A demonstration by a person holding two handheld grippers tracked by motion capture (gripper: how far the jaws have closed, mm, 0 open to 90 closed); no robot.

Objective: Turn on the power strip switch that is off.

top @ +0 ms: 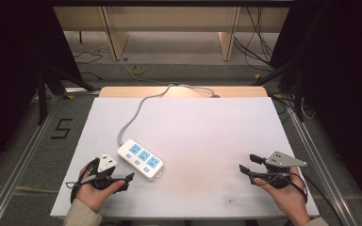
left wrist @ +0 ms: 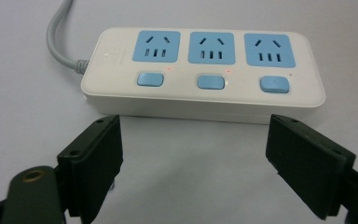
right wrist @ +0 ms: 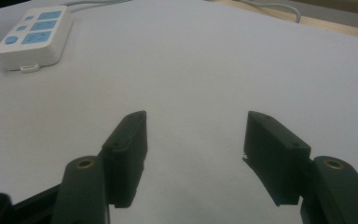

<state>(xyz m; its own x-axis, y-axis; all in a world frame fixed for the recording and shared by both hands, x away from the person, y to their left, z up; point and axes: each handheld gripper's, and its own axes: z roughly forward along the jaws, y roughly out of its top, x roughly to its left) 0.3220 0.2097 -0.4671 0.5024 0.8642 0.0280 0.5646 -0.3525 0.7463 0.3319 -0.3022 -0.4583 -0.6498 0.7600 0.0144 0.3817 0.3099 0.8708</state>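
My left gripper (left wrist: 193,154), jaws apart, faces the power strip (left wrist: 205,70). I should approach squarely. My right gripper (right wrist: 193,154) rests open.

Overhead forward-down; gripper cameras low, sharing the power strip (left wrist: 203,70).

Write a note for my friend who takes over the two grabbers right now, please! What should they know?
Left gripper: open, holding nothing, low at the table's near left, aimed at the power strip's long side, not touching it.
Right gripper: open, holding nothing, at the near right over bare white table.
Power strip: white, three blue sockets, each with a blue switch below it. It lies flat and slanted, left of centre; its grey cord runs off the far edge. Tiny red lights glow by the first two switches.
Done: nothing visibly handled.
Left: probably close in on the strip with the left gripper.
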